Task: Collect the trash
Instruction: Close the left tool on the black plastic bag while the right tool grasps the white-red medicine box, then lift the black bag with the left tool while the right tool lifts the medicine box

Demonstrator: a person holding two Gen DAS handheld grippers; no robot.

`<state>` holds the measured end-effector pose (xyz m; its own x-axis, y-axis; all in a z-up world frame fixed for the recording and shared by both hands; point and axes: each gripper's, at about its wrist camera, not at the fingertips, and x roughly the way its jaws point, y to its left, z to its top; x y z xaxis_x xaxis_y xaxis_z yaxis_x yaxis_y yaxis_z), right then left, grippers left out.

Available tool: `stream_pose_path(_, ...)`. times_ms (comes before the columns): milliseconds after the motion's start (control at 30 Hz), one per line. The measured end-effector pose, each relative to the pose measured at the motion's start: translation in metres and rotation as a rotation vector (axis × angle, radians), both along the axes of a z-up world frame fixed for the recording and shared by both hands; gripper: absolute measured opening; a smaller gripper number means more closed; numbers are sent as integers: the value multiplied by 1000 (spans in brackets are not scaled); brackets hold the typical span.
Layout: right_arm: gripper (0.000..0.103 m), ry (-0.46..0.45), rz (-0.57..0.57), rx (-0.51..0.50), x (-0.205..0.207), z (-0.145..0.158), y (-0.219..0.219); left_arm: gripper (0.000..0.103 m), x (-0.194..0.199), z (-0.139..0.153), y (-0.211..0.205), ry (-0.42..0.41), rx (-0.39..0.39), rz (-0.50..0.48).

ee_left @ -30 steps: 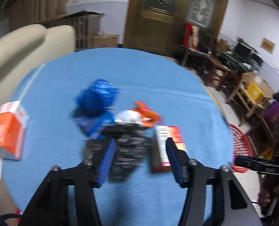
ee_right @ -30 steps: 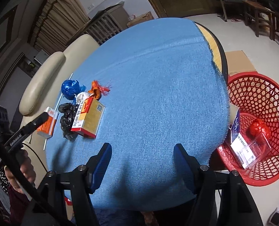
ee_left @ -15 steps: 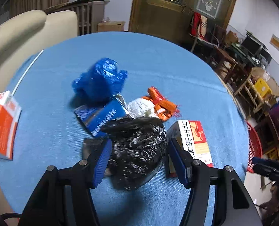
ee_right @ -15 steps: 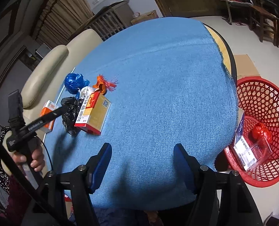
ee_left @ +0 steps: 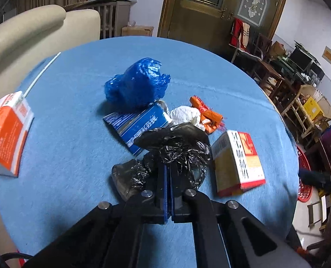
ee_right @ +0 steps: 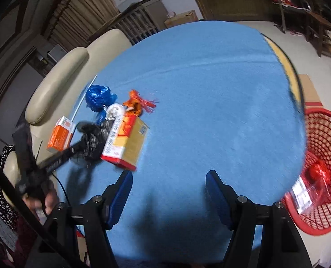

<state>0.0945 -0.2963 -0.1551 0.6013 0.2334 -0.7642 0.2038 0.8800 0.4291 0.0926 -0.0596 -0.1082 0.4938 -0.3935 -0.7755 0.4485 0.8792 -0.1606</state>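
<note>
Since the earlier frames, the left gripper (ee_left: 168, 167) has been lowered onto the trash pile and its jaws have just been closing; they are now seen pressed together on a fold of the black bag (ee_left: 176, 149), which is pinched between the blue pads. The bag lies crumpled on the blue cloth (ee_left: 76, 138), touching a blue box (ee_left: 138, 127) behind it and just beside a red-and-yellow box (ee_left: 239, 160) to its right. Behind these, a white wad (ee_left: 185, 115), an orange wrapper (ee_left: 206, 115) and a blue bag (ee_left: 138, 82) are clustered. An orange box (ee_left: 5, 131) is set well apart at the left edge.

The right gripper (ee_right: 168, 192) is held with its jaws apart and nothing between them, above bare cloth near the table's front. A red basket (ee_right: 321, 160) is seen on the floor to the right, with trash already in it.
</note>
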Motion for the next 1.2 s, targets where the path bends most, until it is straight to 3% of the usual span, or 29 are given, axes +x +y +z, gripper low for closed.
stream_pose_path(267, 72, 55, 38, 52, 65, -4, 36, 2, -30, 8, 35, 9, -25, 52)
stream_pose_path(467, 72, 134, 22, -16, 105, -13, 70, 2, -46, 14, 40, -15, -29, 27)
stream_pose_path(500, 72, 148, 19, -30, 108, -15, 73, 7, -47, 14, 41, -26, -24, 23)
stream_pose_path(567, 72, 178, 13, -56, 116, -20, 80, 29, -46, 15, 40, -35, -6, 11)
stream_pose_path(600, 72, 188, 11, -66, 118, -22, 83, 51, -45, 15, 41, -41, -2, 16)
stream_pose_path(633, 72, 198, 8, -82, 120, -24, 86, 64, -44, 15, 43, -50, 1, 22)
stream_pose_path(800, 70, 237, 14, -143, 122, -37, 90, 69, -30, 10, 40, -31, 2, -45)
stream_pose_path(900, 50, 228, 24, -178, 118, -39, 89, 69, -19, 0, 34, -40, 36, -62)
stream_pose_path(1133, 50, 192, 24, -146, 90, -40, 71, 68, -9, -21, 21, -21, 82, -86)
stream_pose_path(1167, 50, 186, 23, -135, 86, -39, 68, 64, -11, -23, 20, -22, 86, -86)
stream_pose_path(1200, 50, 180, 21, -128, 83, -38, 66, 48, -13, -24, 19, -19, 87, -87)
